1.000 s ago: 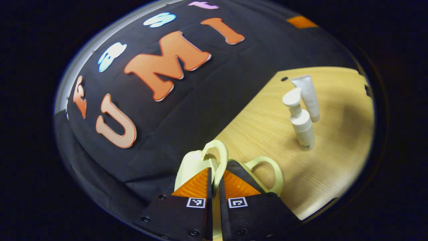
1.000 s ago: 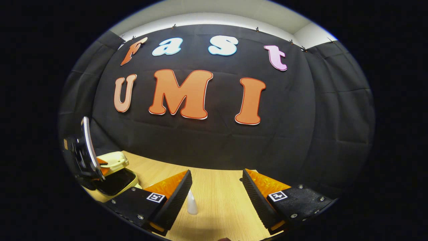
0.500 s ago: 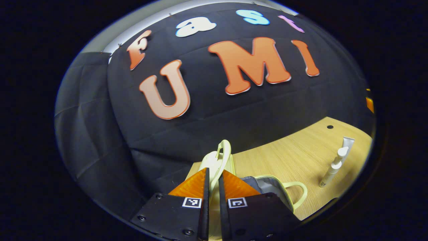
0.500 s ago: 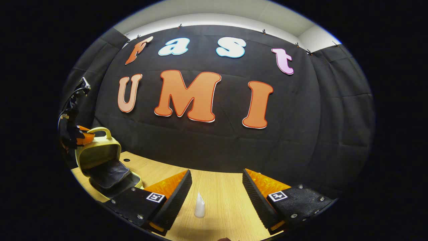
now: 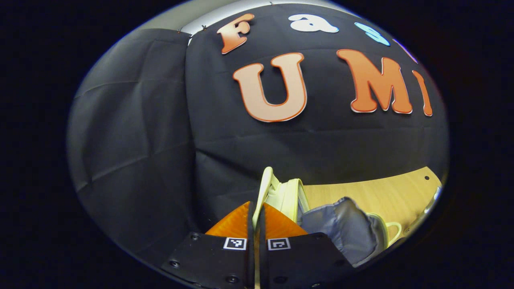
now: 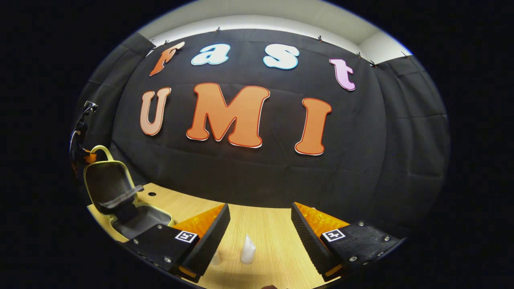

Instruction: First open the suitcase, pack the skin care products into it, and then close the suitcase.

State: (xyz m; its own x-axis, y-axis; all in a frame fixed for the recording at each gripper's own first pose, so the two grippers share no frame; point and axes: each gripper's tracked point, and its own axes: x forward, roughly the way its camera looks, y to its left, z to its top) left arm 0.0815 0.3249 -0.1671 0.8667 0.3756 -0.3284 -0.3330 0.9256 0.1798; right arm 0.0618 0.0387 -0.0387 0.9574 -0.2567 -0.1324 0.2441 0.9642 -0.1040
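- Since the earlier frames, the lid of the small pale-yellow suitcase (image 6: 105, 181) has been swung further up, so that in the right gripper view it now stands nearly upright over the base, with its dark lining turned toward the camera.
- Both fingers of the left gripper (image 5: 257, 208) are seen pressed together on the thin pale-yellow loop handle (image 5: 265, 188) of the lid, which rises between them in the left gripper view.
- A grey fabric lining (image 5: 345, 233) is seen bulging out of the suitcase just to the right of those fingers, and a second pale-yellow handle (image 5: 394, 230) shows beyond it.
- The suitcase is set on a light wooden table (image 6: 265, 224), at its left end near the black cloth wall (image 6: 361, 160).
- The right gripper (image 6: 261, 224) is held wide open above the table, with nothing between its fingers.
- A white skin care tube (image 6: 247, 250) is seen standing upright on the table, in the gap between the right gripper's fingers but touched by neither.
- A second pale container (image 6: 216, 259) is partly hidden behind the left finger of that gripper; what it is cannot be told.
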